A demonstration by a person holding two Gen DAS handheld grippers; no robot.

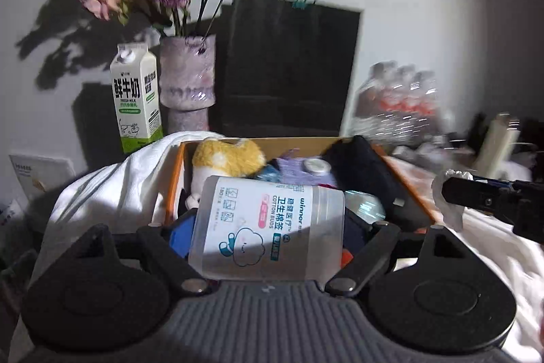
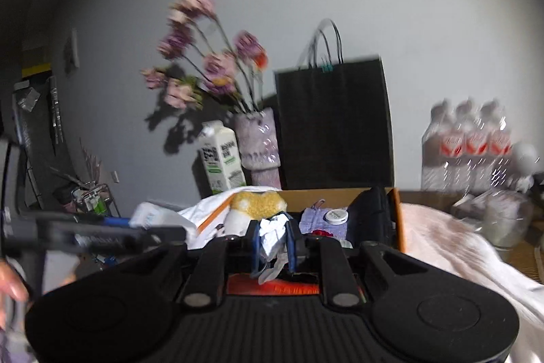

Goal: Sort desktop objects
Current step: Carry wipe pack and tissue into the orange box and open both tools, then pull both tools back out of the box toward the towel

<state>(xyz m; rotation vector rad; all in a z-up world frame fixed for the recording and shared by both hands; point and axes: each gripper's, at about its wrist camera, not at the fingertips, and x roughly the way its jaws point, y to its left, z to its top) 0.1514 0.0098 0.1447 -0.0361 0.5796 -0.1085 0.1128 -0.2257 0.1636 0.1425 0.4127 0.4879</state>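
Clear-plastic cotton buds jar sits sideways in the wide left tongs, over the cardboard box's near edge. Right tongs pinch crumpled foil tight. Smooth jar could roll out if the grip's loose, or bounce off the piled-up clutter.

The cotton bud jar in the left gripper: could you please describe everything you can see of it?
The cotton bud jar is a clear plastic cylinder with a white label printed in teal, showing a cartoon cloud. It lies on its side, lid end to the right, clamped between the left gripper fingers, which stand wide around it. It hangs in front of the open cardboard box.
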